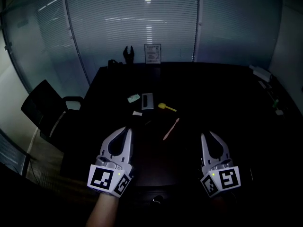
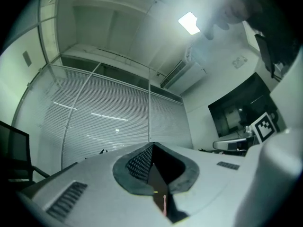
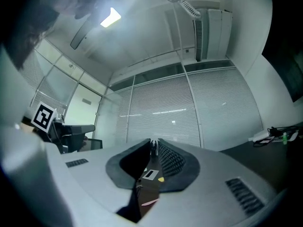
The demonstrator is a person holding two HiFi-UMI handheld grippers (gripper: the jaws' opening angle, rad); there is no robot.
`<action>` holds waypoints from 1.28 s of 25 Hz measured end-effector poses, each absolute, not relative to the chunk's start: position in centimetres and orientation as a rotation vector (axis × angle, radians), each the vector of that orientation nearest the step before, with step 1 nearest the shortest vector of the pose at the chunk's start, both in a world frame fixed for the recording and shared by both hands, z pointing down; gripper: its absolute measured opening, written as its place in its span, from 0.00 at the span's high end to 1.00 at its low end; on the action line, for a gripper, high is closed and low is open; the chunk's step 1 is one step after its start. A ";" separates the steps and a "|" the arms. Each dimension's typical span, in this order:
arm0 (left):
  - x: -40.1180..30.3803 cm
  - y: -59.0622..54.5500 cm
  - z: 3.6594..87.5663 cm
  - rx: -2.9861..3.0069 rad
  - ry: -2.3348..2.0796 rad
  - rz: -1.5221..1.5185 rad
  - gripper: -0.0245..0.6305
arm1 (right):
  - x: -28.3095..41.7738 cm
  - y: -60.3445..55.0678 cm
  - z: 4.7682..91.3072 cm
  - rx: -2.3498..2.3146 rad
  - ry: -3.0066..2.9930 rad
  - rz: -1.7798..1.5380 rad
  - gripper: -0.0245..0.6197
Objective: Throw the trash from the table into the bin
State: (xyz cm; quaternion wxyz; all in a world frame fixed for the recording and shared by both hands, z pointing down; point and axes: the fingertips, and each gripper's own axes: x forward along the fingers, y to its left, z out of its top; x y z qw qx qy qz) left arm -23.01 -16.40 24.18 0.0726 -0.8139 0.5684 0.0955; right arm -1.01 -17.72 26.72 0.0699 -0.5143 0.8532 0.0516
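trash, five pieces, loose on the dark table (image 1: 222, 93), mid-surface, beyond both grippers and touched by neither:
- pale green scrap (image 1: 134, 98)
- grey-white rectangular piece (image 1: 147, 100), just beside the green scrap on its right, dark stripe down the middle, kind not readable
- yellow spoon-like piece (image 1: 166, 107), further right
- small white scrap (image 1: 137, 113), nearer than the green one
- pink stick (image 1: 171, 128), nearest of all, lying slantwise

all small and dim; materials not to be told.

left gripper (image 1: 127, 129): over the near part of the table, pointing away toward the trash. fingers closed tip to tip, nothing between them. marker cube (image 1: 110, 179) at its rear; forearm (image 1: 102, 214) below, cut off by the frame edge. visible past its pads in the left gripper view: only a sliver of the pink stick and a yellow speck.

right gripper (image 1: 204, 135): level with the left, well apart from it. fingers barely parted, a thin slit at the tips, empty. marker cube at its rear too; whatever lies behind it lost in the dark.

far edge of table: framed notice (image 1: 152, 53), print unreadable; black upright object (image 1: 129, 55), shape unclear.
right edge of table: pale items (image 1: 262, 73), half swallowed by shadow.
left of table: black chair (image 1: 45, 109).
behind: glass wall with blinds (image 1: 132, 22).
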 end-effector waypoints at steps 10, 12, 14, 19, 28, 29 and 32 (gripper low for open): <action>-23.6 -22.4 25.0 -2.467 1.707 0.274 0.96 | -1.5 -24.0 28.1 -1.605 2.530 0.118 0.88; -23.8 -23.2 25.1 -2.467 1.708 0.276 0.96 | -1.8 -25.0 28.4 -1.601 2.542 0.126 0.88; -24.1 -24.0 25.0 -2.463 1.710 0.281 0.96 | -1.8 -26.0 28.8 -1.600 2.564 0.129 0.88; -24.3 -26.0 24.9 -2.460 1.707 0.285 0.96 | -0.6 -28.5 29.8 -1.647 2.563 0.113 0.88; -23.8 -29.3 26.2 -2.501 1.710 0.271 0.96 | -1.5 -31.5 33.2 -1.600 2.735 0.091 0.88; -23.8 -29.6 26.5 -2.507 1.712 0.266 0.96 | -2.0 -31.5 34.3 -1.548 2.808 0.081 0.87; -23.8 -30.4 27.1 -2.524 1.716 0.252 0.96 | -3.4 -31.1 38.0 -1.362 3.054 0.090 0.81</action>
